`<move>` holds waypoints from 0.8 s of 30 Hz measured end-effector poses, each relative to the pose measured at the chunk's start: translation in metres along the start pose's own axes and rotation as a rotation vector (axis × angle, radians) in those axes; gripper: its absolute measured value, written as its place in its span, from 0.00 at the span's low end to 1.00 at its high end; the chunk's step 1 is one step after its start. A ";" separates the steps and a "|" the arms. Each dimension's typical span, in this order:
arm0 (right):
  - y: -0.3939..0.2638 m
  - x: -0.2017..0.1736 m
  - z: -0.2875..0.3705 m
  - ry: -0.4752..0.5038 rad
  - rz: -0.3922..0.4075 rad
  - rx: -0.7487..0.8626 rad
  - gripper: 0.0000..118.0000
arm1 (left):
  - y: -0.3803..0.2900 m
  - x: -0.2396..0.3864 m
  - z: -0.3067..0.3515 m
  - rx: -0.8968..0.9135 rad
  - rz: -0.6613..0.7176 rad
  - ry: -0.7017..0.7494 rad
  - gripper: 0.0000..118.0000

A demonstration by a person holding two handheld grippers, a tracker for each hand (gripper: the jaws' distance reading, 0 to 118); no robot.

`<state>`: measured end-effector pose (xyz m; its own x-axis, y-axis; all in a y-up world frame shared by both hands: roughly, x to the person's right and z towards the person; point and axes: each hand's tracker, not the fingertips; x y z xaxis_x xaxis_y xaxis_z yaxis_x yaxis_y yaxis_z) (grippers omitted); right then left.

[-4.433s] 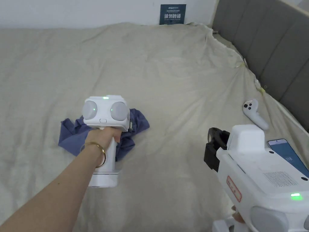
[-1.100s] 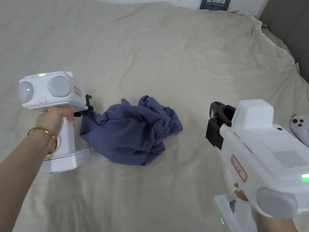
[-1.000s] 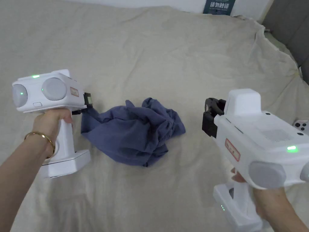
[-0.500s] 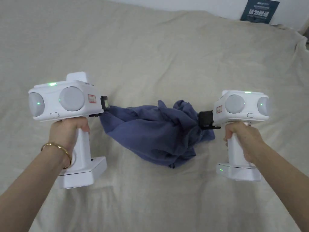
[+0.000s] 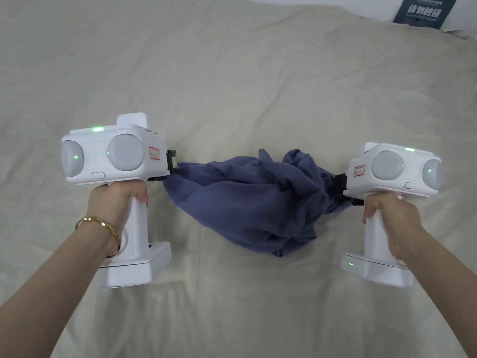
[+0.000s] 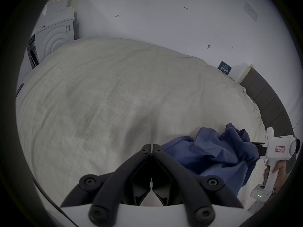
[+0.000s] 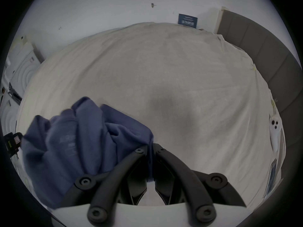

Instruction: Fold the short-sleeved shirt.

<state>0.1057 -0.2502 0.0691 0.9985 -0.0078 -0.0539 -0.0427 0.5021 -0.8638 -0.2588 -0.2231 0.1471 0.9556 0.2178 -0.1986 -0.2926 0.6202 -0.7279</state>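
A wide bed [image 5: 261,70] under a creased beige sheet meets a white wall [image 6: 147,14], with a grey padded headboard [image 7: 262,50] alongside.

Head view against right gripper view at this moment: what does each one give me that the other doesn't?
Head view: the left hand with a bracelet, the right hand, and the blue shirt strung between the left gripper and the right gripper.
Right gripper view: close up, its jaws closed on a fold of fabric, plus a white controller and the grey headboard.
Shared: the shirt, the beige sheet and the blue wall sign.
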 end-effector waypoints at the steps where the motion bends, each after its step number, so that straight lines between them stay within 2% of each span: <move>1: 0.003 0.001 0.009 0.024 -0.011 0.014 0.03 | 0.002 0.000 0.003 0.005 0.008 -0.003 0.00; 3: 0.009 0.011 0.037 0.069 -0.018 0.068 0.03 | 0.007 -0.001 0.013 0.019 0.032 -0.013 0.00; 8: 0.014 0.044 0.123 0.101 0.013 0.180 0.03 | 0.021 -0.008 0.052 0.081 0.099 -0.025 0.00; 12: 0.005 0.077 0.192 0.158 -0.037 0.268 0.03 | 0.037 -0.019 0.096 0.166 0.102 0.010 0.00; 17: -0.013 0.114 0.273 0.043 0.015 0.372 0.03 | 0.062 -0.036 0.163 0.300 0.128 0.010 0.00; 21: -0.028 0.140 0.328 0.014 -0.023 0.450 0.03 | 0.073 -0.041 0.212 0.383 0.113 0.027 0.00; 24: -0.037 0.150 0.364 -0.020 -0.015 0.504 0.03 | 0.080 -0.044 0.246 0.434 0.107 0.024 0.00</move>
<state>0.2694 0.0451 0.2755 0.9996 -0.0037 -0.0295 -0.0120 0.8571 -0.5151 -0.3326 0.0028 0.2589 0.9181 0.2835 -0.2768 -0.3728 0.8548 -0.3610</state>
